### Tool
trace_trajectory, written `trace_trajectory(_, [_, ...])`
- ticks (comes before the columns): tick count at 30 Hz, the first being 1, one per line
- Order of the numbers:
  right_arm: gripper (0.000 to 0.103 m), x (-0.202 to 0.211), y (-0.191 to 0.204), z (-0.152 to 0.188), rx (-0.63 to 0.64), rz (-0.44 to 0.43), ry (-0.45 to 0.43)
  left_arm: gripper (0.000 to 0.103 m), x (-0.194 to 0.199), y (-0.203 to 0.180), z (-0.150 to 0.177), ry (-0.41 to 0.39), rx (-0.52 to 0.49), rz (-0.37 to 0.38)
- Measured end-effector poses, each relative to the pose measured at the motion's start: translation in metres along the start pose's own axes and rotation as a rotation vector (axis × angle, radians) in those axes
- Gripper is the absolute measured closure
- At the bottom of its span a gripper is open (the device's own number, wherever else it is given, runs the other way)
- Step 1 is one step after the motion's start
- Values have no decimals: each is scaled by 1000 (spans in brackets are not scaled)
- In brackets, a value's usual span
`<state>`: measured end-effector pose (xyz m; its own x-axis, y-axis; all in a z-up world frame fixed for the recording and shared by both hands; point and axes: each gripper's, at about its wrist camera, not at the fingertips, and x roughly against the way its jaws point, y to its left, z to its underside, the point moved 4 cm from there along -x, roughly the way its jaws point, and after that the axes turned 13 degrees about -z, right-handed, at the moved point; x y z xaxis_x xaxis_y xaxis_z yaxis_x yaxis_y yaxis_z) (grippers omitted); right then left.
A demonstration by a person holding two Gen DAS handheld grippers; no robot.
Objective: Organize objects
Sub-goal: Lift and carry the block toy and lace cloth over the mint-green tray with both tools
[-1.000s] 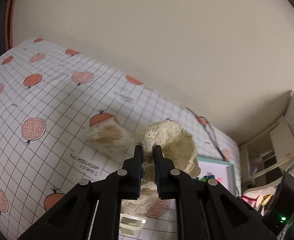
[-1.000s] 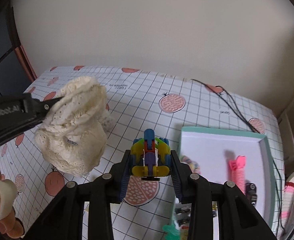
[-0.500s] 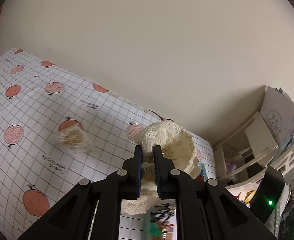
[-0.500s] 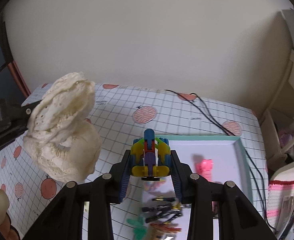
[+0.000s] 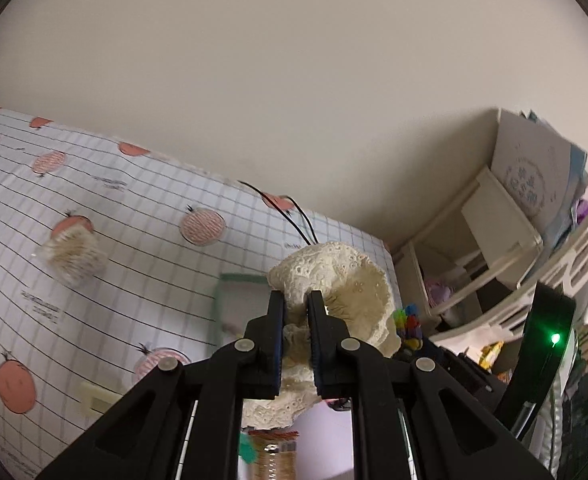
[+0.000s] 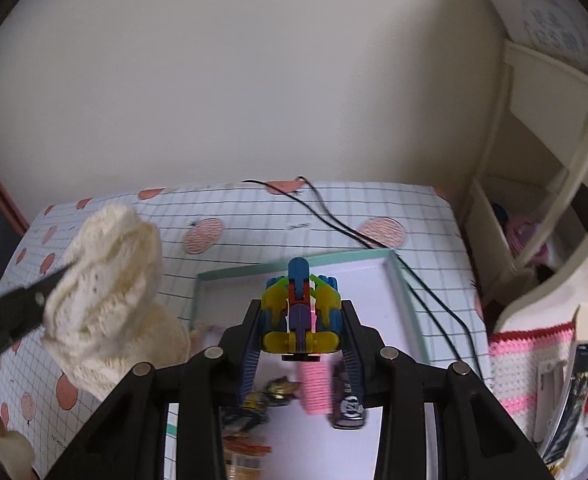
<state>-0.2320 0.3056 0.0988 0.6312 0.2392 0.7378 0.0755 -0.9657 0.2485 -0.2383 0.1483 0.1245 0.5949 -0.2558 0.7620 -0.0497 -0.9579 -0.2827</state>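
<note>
My left gripper (image 5: pixel 295 304) is shut on a cream lace cloth (image 5: pixel 342 284), held up in the air; the cloth (image 6: pixel 109 276) also hangs at the left of the right wrist view from the left gripper's black fingers (image 6: pixel 13 320). My right gripper (image 6: pixel 300 312) is shut on a colourful plastic block toy (image 6: pixel 300 304), above a teal-rimmed white tray (image 6: pixel 404 288). The tray (image 5: pixel 217 304) holds a pink comb-like clip (image 6: pixel 314 388), a dark small item (image 6: pixel 348 404) and other bits.
The table has a gridded cloth with red fruit prints (image 5: pixel 133 208). A fuzzy beige bundle (image 5: pixel 73 254) lies on it at left. A black cable (image 6: pixel 374 240) crosses the far side. A white shelf unit (image 6: pixel 534 200) stands at right, beside a pink-and-white knitted item (image 6: pixel 530 364).
Both grippers have swung to the right, each keeping its load. The tray and the shelf unit now fill more of both views; the fuzzy bundle has slid left.
</note>
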Motion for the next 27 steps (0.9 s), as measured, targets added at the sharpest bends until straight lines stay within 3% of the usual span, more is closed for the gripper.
trace_trajectory(10, [64, 5, -42, -5, -80, 33, -1, 91, -25, -35, 26, 57, -67, 14])
trace_trajectory(27, [64, -36, -79, 20, -141, 105, 126, 91, -70, -28, 48, 101, -90, -61])
